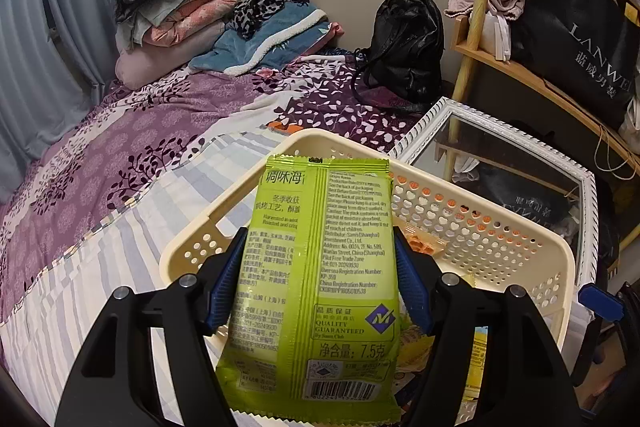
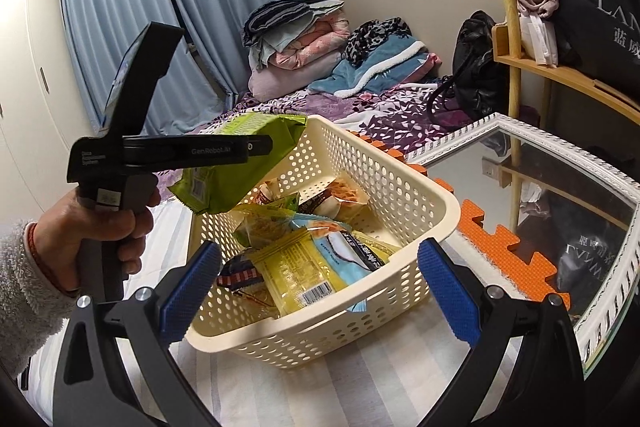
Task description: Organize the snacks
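Note:
My left gripper (image 1: 320, 275) is shut on a green seaweed snack packet (image 1: 320, 267), its blue pads pressing both sides. The packet hangs over the near-left part of a cream perforated basket (image 1: 480, 227). In the right wrist view the same green packet (image 2: 240, 163) is held by the left gripper (image 2: 264, 147) above the basket's (image 2: 400, 187) left rim, with a hand (image 2: 100, 227) on the handle. Several snack packs (image 2: 312, 259) lie inside the basket. My right gripper (image 2: 320, 287) stands open in front of the basket's near wall, nothing between its fingers.
The basket rests on a striped and purple floral bedspread (image 1: 120, 167). A white-framed mirror (image 2: 560, 195) and orange foam mat (image 2: 508, 251) lie to the right. Folded bedding (image 1: 180, 7), a black backpack (image 1: 408, 47) and a wooden shelf (image 1: 520, 67) stand behind.

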Demonstrator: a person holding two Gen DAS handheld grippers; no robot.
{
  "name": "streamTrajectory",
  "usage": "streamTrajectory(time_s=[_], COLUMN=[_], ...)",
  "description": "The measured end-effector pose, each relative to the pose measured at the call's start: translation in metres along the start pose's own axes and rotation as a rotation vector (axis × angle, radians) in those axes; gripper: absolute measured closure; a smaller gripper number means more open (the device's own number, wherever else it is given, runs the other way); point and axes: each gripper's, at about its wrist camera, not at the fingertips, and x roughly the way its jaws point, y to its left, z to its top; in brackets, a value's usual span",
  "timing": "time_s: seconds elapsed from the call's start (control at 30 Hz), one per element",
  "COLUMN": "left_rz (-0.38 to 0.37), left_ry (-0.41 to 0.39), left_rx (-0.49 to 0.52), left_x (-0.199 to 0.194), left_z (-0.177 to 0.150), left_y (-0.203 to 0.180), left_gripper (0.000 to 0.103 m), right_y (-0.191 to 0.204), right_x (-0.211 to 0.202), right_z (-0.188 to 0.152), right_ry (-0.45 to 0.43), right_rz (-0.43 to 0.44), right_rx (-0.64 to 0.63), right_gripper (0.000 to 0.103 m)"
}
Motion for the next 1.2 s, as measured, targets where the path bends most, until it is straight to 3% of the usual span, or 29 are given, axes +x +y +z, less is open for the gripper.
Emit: streamTrajectory(time_s=[0.23,0.3,0.33,0.7,1.0,1.2], left_rz=[-0.003,0.013,0.027,0.152,0.284,0.333], left_ry=[0.016,0.016,0.006,-0.023,-0.047,-0.076], left_rx=[0.009,0.011,0.013,0.048,0.027,-0.02], left_x=[0.003,0.003,0.0,-0.032,-0.077,-0.111], left_z=[-0.003,-0.003,-0.004,-0.014,-0.051,-0.068], left_y=[-0.002,-0.003,-0.004,-0.003,0.008,0.015], left_gripper=[0.031,0.009,0.008,0.003,0.003,0.003], right_y=[0.0,0.0,0.001,0.013,0.034,0.051], right_x=[0.0,-0.001,-0.001,-0.008,-0.009,-0.005], right_z=[0.0,0.0,0.0,-0.002,-0.009,-0.015], right_ry=[0.004,0.01,0.014,0.034,0.074,0.161], right_rz=[0.0,0.001,0.001,0.007,-0.023,-0.041], right_rx=[-0.001,-0.005,-0.007,-0.044,-0.103,-0.177], right_gripper=[0.005,0.005,0.005,0.005,0.005,0.005])
